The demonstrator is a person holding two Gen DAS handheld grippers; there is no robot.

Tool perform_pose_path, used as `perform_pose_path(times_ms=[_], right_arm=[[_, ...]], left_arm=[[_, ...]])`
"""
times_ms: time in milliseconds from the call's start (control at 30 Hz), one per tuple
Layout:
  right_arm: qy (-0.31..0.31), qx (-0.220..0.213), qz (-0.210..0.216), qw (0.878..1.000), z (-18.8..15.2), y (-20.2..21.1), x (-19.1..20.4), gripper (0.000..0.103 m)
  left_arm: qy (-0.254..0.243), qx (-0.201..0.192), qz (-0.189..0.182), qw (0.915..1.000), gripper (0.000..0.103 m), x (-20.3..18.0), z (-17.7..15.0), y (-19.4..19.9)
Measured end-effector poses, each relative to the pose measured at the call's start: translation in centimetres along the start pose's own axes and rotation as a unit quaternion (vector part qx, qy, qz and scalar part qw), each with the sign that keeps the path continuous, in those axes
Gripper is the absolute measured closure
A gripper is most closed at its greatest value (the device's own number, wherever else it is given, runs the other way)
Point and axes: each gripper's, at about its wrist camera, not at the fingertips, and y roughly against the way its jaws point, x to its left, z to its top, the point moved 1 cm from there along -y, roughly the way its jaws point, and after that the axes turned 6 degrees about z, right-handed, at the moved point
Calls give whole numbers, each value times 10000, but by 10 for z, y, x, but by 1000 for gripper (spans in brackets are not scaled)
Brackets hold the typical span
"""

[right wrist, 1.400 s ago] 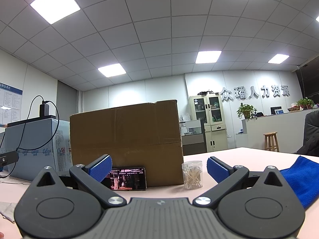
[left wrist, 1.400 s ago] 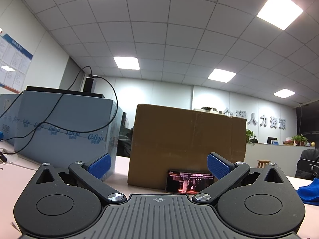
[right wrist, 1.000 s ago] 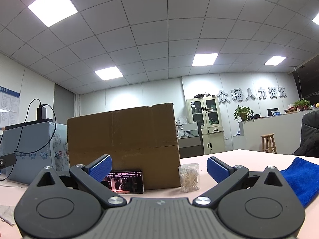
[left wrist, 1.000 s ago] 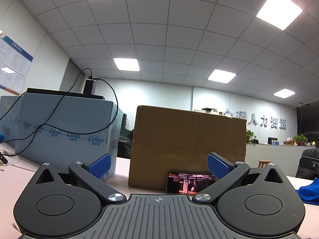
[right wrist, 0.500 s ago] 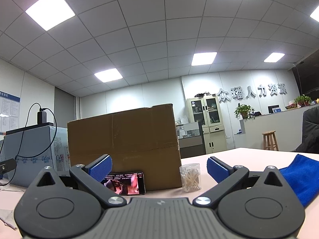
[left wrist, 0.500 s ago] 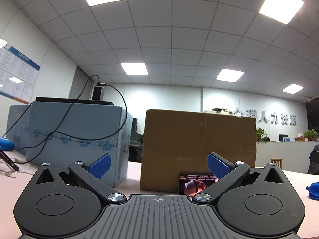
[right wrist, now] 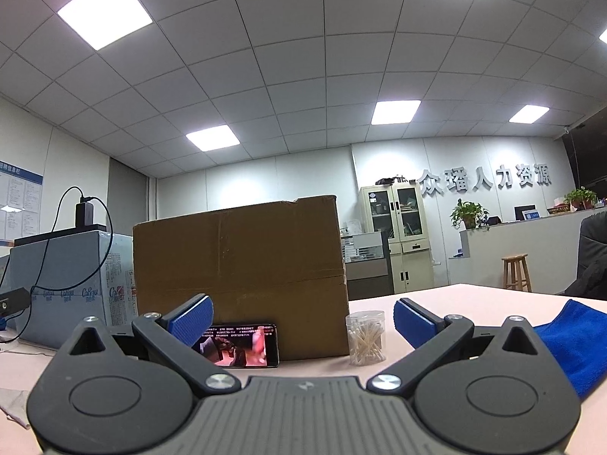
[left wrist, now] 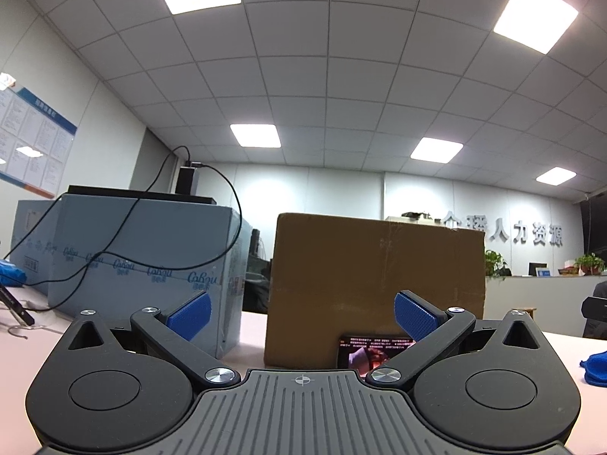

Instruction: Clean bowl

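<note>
- Left gripper [left wrist: 301, 309]: fingers wide apart, nothing between them. Right gripper [right wrist: 301, 318]: same, spread and empty.
- Bowl: not in either view. Both cams look level across the desk [right wrist: 474, 303] and up at the ceiling, so bowl prob. sits below or behind the frame; can't tell where.
- Risk 1: reaching for the bowl blind. With no sight of it, a drop of either gripper could knock it or push it off the desk.
- Risk 2: phone [right wrist: 239, 345] leans against the box [right wrist: 242, 276], just ahead of right gripper. A fwd sweep could tip it flat.
- Risk 3: swab jar [right wrist: 366, 337] stands beside the box, near the right finger [right wrist: 415, 322]. Light, prob. topples easily and spills.
- Risk 4: cloth [right wrist: 569, 345] lies at far right, partly hidden by gripper body. A bad pinch may grab only an edge, so it drags or slips mid-wipe.
- Risk 5: cable [left wrist: 151, 261] hangs over the blue box [left wrist: 144, 254] at left; left gripper swinging out could snag it.
</note>
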Motion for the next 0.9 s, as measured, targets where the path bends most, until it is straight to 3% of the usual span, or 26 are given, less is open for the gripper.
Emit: perform_pose_path(times_ms=[233,600,900], right_arm=[[-135,36,101,9999,4,3,-10,0],[-424,-84,684,9967,9,16,-28,0],[-392,3,688,9969,12,11,-24,0]], left_arm=[[24,224,-96,9997,0,0,-1,-6],[115,453,-75,9989,0,1,-2,-11],[163,460,-64,9988,0,3,-1,-10]])
